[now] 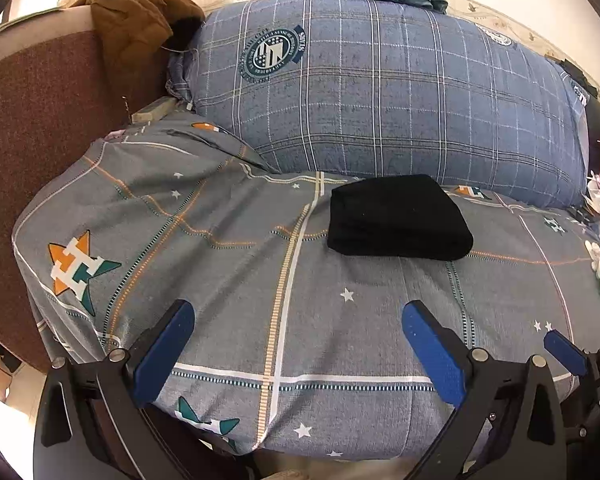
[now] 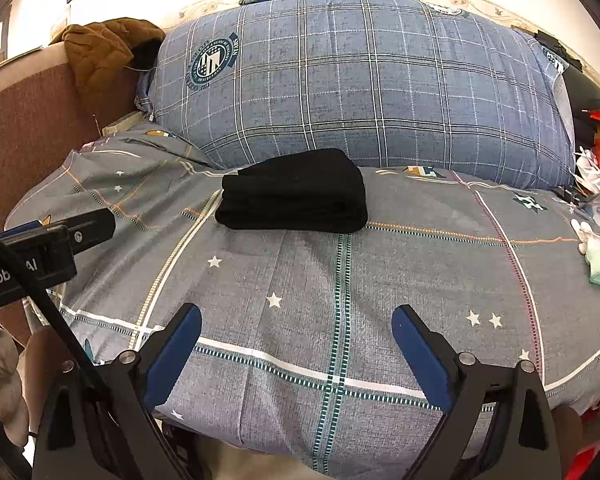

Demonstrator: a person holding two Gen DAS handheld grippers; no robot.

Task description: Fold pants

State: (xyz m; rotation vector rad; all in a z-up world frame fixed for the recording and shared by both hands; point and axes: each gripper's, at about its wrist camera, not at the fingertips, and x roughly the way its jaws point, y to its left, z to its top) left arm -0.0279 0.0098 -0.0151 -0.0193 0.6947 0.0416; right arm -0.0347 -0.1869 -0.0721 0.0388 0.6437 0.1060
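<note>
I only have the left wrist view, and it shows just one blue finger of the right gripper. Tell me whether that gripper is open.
Observer: Open. In the right wrist view the right gripper has both fingers spread wide, with only bedsheet between them.
Operator: Describe the near edge of the black pants.
Observer: The pants show several stacked folded layers along that edge.
Operator: Report where my left gripper sits.
Observer: The left gripper appears at the right wrist view's left edge, apart from the pants.
</note>
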